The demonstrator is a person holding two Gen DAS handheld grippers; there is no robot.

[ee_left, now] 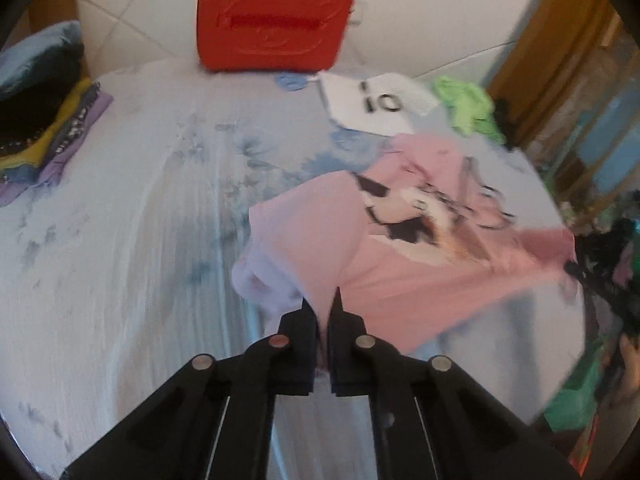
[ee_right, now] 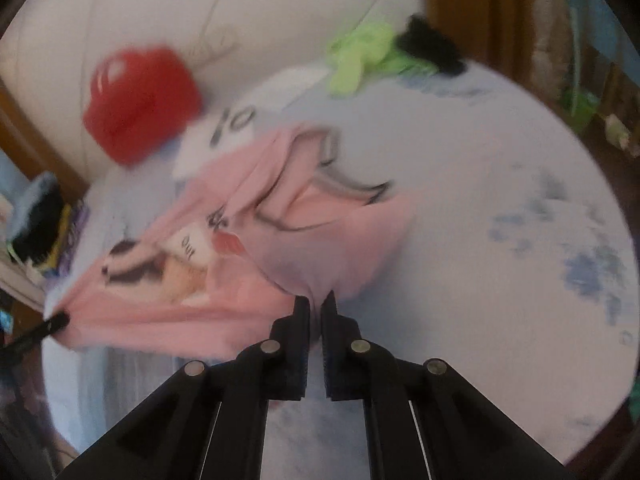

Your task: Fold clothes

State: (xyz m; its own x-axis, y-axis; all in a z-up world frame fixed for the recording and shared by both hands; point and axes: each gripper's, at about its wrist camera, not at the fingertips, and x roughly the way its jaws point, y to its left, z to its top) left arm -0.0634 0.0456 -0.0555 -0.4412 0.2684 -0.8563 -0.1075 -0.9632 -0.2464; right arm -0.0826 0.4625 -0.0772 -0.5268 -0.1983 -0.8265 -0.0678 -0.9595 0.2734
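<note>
Right now both tongs are pinched narrow on cloth: my left tongs (ee_left: pixel 325 300) hold one edge of the pink shirt (ee_left: pixel 400 248), and my right tongs (ee_right: pixel 316 305) hold another edge of it. Between the two grips the shirt is stretched and lifted off the bed (ee_left: pixel 120 220), print facing up, with part of it bunched and drooping; the frames are blurred, so I cannot tell which hem or sleeve each grip has. I judge this shirt is at the start of its fold, or being spread first: no crease lies flat yet. Beyond it a white shirt (ee_left: pixel 372 100) and a green garment (ee_left: pixel 466 106) lie loose near the far edge, apparently unfolded. At the left edge sits a stack (ee_left: pixel 44 120) that looks already folded. A red bag (ee_left: pixel 276 20) stands at the head. So some is done; at least three pieces remain.
</note>
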